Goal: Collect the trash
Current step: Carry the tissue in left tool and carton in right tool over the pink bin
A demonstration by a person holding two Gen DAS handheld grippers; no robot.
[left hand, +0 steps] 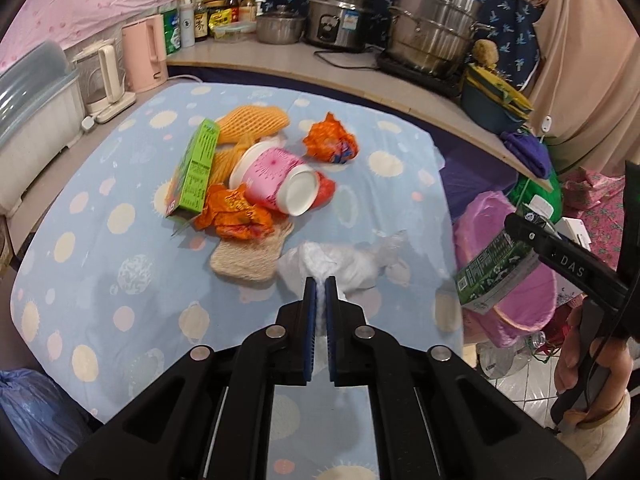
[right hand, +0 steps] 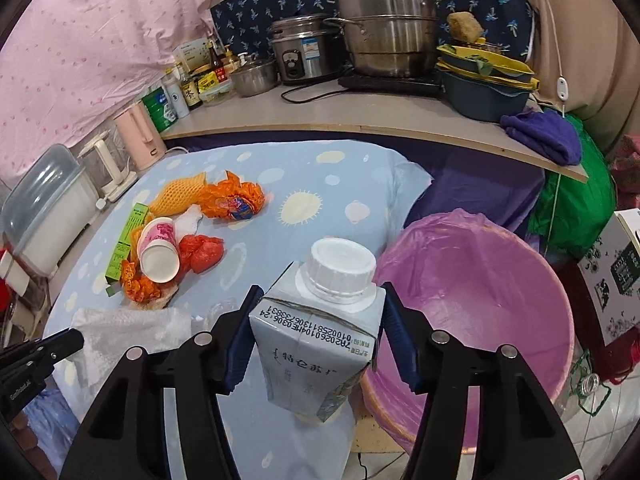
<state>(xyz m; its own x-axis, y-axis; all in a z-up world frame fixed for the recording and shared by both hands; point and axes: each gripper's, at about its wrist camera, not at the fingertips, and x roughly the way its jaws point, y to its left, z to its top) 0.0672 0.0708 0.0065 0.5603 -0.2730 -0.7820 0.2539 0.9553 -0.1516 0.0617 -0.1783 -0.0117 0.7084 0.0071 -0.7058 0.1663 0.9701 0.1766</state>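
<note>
Clearly the right gripper point(right hand: 316, 344) clamps a milk carton point(right hand: 320, 332) by its sides, cap forward, with the pink-lined bin point(right hand: 500, 300) just ahead-right for dropping. Meanwhile the left gripper point(left hand: 320, 284), fingers nearly together, pinches white plastic wrap point(left hand: 344, 264); remaining trash point(left hand: 256, 176) lies farther ahead.

My black tongs have blue pads point(left hand: 308, 320). Grey carton point(right hand: 316, 344), white cap point(right hand: 342, 268). Bin liner point(right hand: 480, 280) pink-purple. Tablecloth point(left hand: 120, 240) light blue, cream spots. Wrappers point(left hand: 330, 142) orange, box point(left hand: 196, 172) green.

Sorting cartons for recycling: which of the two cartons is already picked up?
The grey milk carton with the white screw cap, clamped in the right claw beside the bin. The green carton lies on the table.
</note>
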